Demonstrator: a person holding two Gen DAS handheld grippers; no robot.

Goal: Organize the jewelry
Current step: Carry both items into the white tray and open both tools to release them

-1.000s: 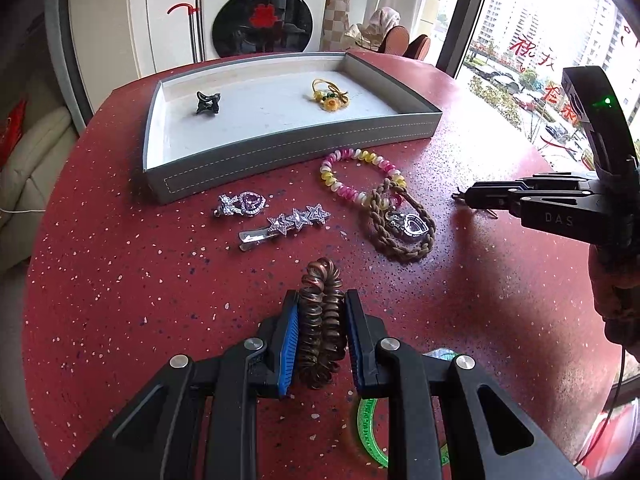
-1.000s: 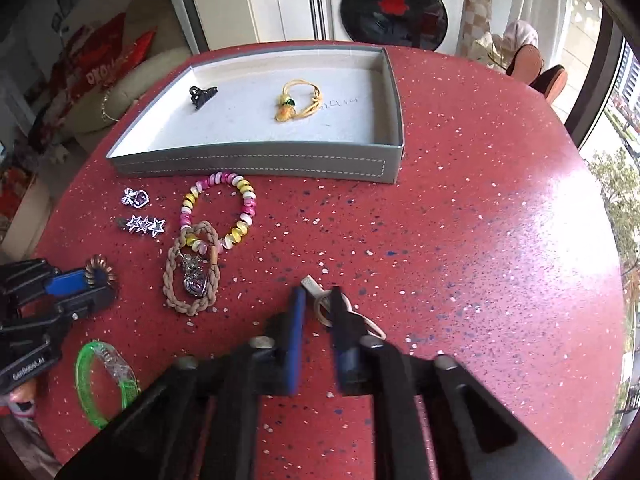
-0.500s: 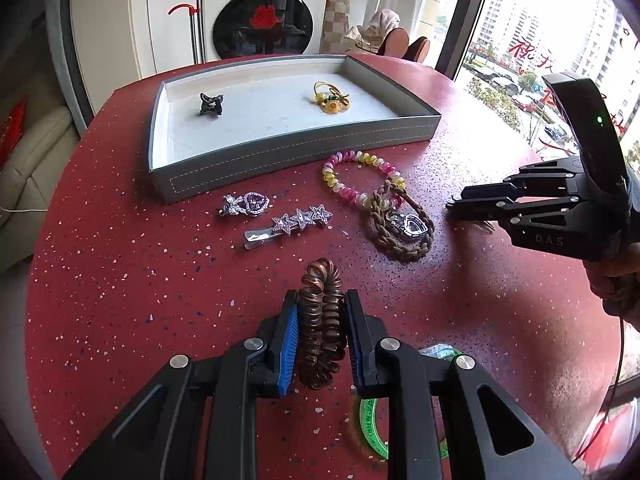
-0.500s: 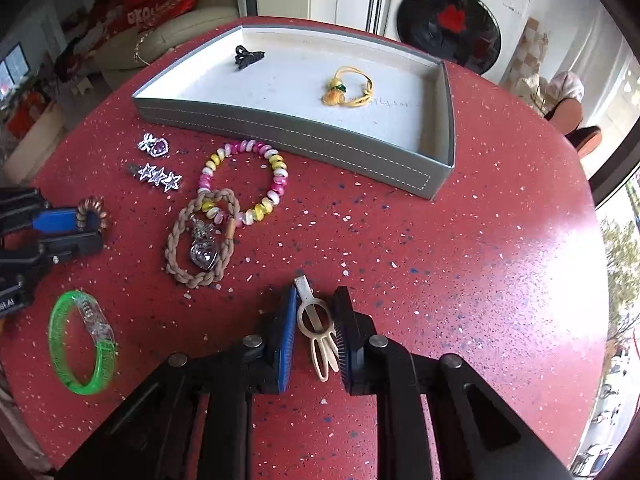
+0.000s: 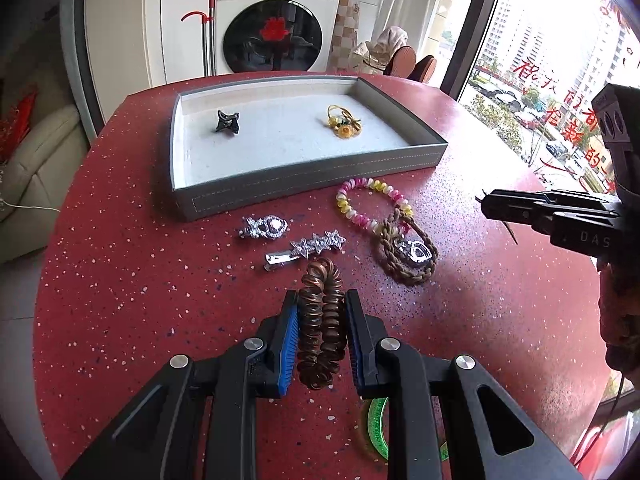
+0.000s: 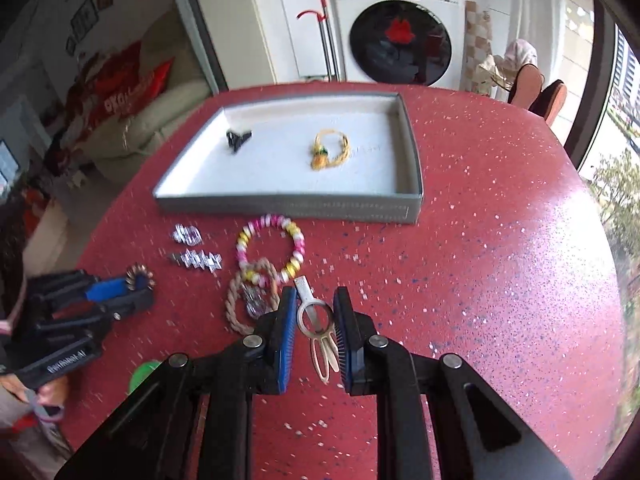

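My left gripper (image 5: 322,312) is shut on a brown spiral hair tie (image 5: 321,320), held above the red table. My right gripper (image 6: 316,312) is shut on a cream hair clip (image 6: 318,330), lifted off the table. The grey tray (image 5: 304,186) stands at the back, holding a black claw clip (image 5: 227,121) and a yellow flower hair tie (image 5: 343,125). In front of it lie a pink-yellow bead bracelet (image 5: 370,200), a braided rope bracelet with a heart pendant (image 5: 408,254), a silver heart clip (image 5: 265,227) and a silver star clip (image 5: 308,249). The right gripper (image 5: 520,210) shows at the right edge of the left wrist view.
A green bangle (image 5: 376,426) lies on the table under my left gripper, partly hidden. The round red table (image 6: 500,260) ends near a window on the right. A washing machine (image 5: 276,28) and a sofa (image 5: 32,168) stand beyond the table.
My right gripper closed on the cream hair clip and lifted it off the table. The left gripper kept still with the brown hair tie.
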